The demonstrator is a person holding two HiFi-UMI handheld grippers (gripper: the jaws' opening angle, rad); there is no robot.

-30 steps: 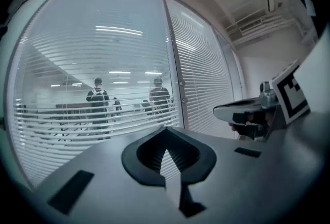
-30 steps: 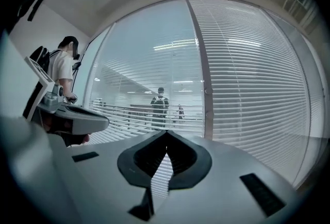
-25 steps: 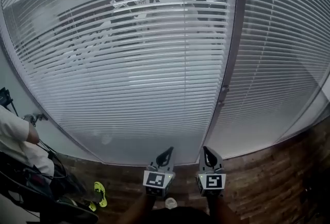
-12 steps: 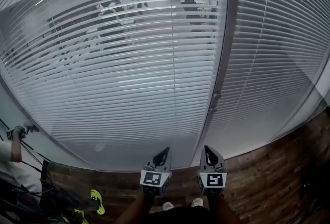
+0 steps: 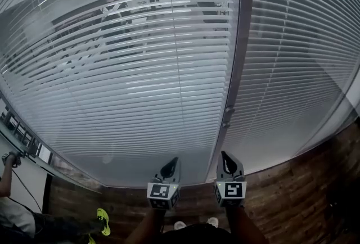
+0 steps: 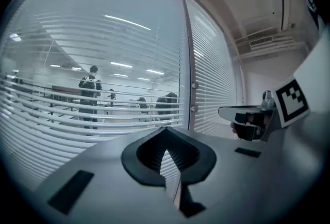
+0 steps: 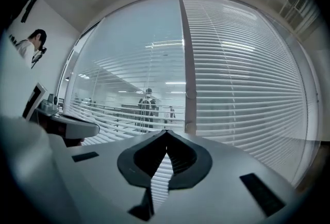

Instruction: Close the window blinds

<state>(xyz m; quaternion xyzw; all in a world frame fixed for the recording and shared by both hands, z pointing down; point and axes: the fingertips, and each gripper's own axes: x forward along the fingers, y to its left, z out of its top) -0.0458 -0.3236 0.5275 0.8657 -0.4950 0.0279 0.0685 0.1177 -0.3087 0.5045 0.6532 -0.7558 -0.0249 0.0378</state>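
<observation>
1. The left blind [image 5: 140, 85] fills the wall straight ahead. Its slats are tilted open, and the room behind, with people in it, shows through the gaps. The right blind [image 5: 292, 68] has slats lying almost flat, so little shows through.
2. Handling (a judgement, not tested): the slats look thin, light and easy to kink, so they should not be pinched.
3. Where to take hold: most likely the two small knobs [image 5: 226, 116] on the post [image 5: 241, 40] between the blinds. The other candidate is the thin line [image 5: 175, 68] running down the left blind (cord or wand, I cannot tell which). The knobs look small and smooth, so they probably need a firm pinch and a twist.
4. Position: both grippers sit low in the head view, well apart from the slats. The knobs lie above and between the two grippers, nearer the right one.
5. The left gripper [image 5: 171, 162] has its jaws together and nothing between them.
6. The right gripper [image 5: 225, 157] has its jaws fully together and is also empty. Only the blinds show beyond them.
7. Surroundings: a brown floor [image 5: 292, 203] lies below the window, and a person [image 5: 11, 203] is at the left edge.
</observation>
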